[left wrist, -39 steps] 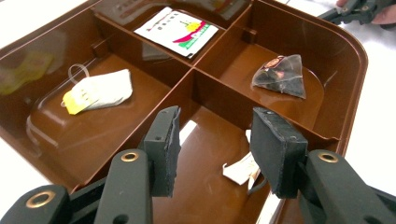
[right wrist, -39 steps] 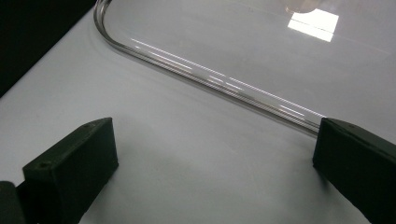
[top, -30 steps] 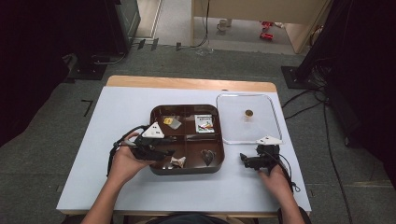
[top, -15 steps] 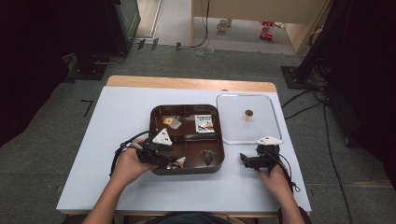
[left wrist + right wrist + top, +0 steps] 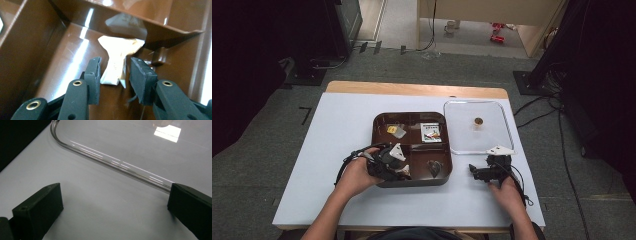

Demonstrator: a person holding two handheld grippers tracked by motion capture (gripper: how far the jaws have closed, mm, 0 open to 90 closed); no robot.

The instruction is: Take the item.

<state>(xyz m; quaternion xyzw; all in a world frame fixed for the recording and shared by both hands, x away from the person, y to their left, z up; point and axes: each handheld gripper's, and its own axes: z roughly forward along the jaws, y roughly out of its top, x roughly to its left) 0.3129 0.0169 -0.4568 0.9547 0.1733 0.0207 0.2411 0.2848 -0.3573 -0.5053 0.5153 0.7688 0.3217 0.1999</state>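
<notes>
A person at a white counter works two handheld grippers over a brown four-compartment tray. The left gripper dips into the tray's 7 o'clock compartment, its jaws straddling a small cream wrapped packet. The jaws have just been closing, and the packet stands between them, but a sliver of gap shows at each pad, so the grip does not look made yet; the packet rests on the compartment floor against the divider wall.

The right gripper rests on the counter at the tray's 4 o'clock, jaws wide apart and holding nothing, just short of the near rim of the clear lid lying flat at the tray's 3 o'clock. A small brown round knob sits on the lid.

The tray appears mostly sorted: a yellow-and-white item at 11 o'clock, a printed sachet at 1 o'clock, a dark heart-shaped piece at 5 o'clock. By the look of it, the pick of the packet is the step in hand. Clamping, lifting and whatever follows with the lid remain to be done.
</notes>
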